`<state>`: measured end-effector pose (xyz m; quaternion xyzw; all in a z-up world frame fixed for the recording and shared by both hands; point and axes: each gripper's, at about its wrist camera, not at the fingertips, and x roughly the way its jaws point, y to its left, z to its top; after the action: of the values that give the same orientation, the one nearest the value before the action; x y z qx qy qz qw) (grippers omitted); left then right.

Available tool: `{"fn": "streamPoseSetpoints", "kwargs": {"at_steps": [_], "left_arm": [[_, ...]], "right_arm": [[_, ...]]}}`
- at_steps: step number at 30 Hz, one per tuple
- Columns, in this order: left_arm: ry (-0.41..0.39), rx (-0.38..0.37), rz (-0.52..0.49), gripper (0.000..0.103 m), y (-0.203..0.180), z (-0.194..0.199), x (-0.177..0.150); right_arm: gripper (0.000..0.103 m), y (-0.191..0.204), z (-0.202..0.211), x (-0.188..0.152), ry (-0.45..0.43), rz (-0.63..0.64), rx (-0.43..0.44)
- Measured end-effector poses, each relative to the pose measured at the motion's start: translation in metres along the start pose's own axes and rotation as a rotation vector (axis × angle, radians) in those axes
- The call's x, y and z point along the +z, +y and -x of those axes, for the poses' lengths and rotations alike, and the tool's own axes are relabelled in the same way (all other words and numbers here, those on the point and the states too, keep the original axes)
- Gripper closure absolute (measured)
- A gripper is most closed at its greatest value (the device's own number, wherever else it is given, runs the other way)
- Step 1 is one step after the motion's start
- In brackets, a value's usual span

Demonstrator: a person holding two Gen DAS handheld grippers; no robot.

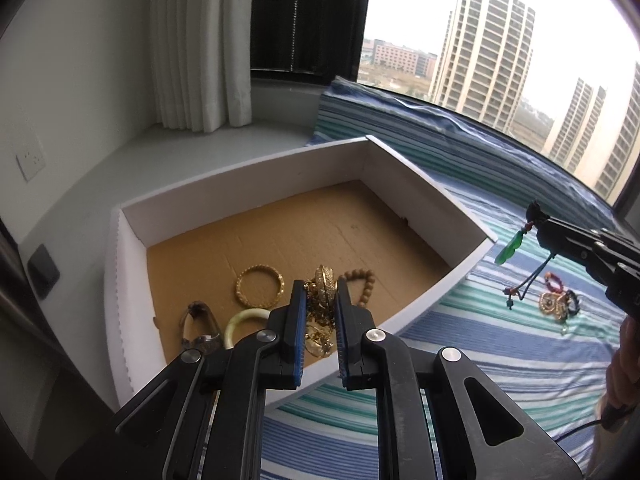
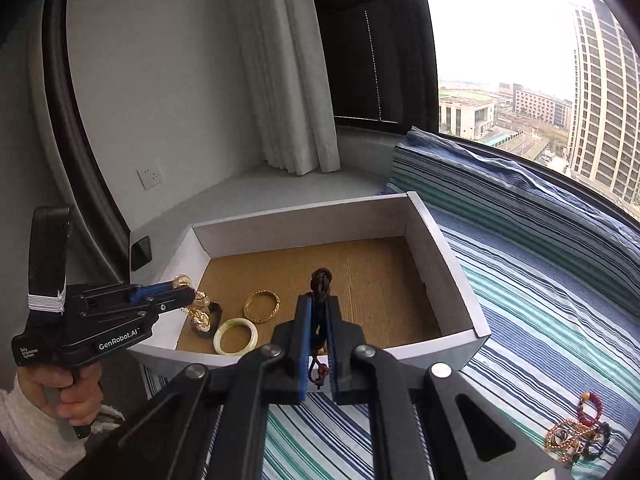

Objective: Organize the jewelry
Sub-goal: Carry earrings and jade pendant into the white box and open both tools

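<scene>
My left gripper (image 1: 319,294) is shut on a gold necklace with a leaf pendant (image 1: 325,285), held just above the near corner of the white cardboard box (image 1: 248,168). Its chain hangs down into the box. Inside lie a gold bangle (image 1: 260,286), a pale jade bangle (image 1: 242,320), a wooden bead bracelet (image 1: 364,286) and a watch (image 1: 200,328). My right gripper (image 2: 319,304) is shut on the dark cord (image 2: 321,280) of a green jade pendant (image 1: 510,249), which dangles above the striped cloth to the right of the box.
A small pile of loose jewelry (image 2: 576,432) lies on the striped blue-green cloth (image 1: 460,344) to the right of the box. A striped pillow (image 2: 500,184) leans against the window behind. White curtain and a grey ledge sit at the back left.
</scene>
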<state>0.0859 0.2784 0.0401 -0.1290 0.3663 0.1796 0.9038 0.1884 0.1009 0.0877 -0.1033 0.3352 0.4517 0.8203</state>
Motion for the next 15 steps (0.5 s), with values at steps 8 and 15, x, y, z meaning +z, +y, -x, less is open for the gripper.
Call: {"fn": "streamPoseSetpoints", "kwargs": {"at_steps": [8, 15], "left_arm": [[0.041, -0.055, -0.017, 0.092, -0.002, 0.008, 0.001], [0.105, -0.062, 0.028, 0.092, 0.012, -0.019, 0.026]], "right_arm": [[0.096, -0.005, 0.011, -0.011, 0.04, -0.011, -0.005], [0.096, -0.019, -0.01, 0.006, 0.095, -0.026, -0.001]]}}
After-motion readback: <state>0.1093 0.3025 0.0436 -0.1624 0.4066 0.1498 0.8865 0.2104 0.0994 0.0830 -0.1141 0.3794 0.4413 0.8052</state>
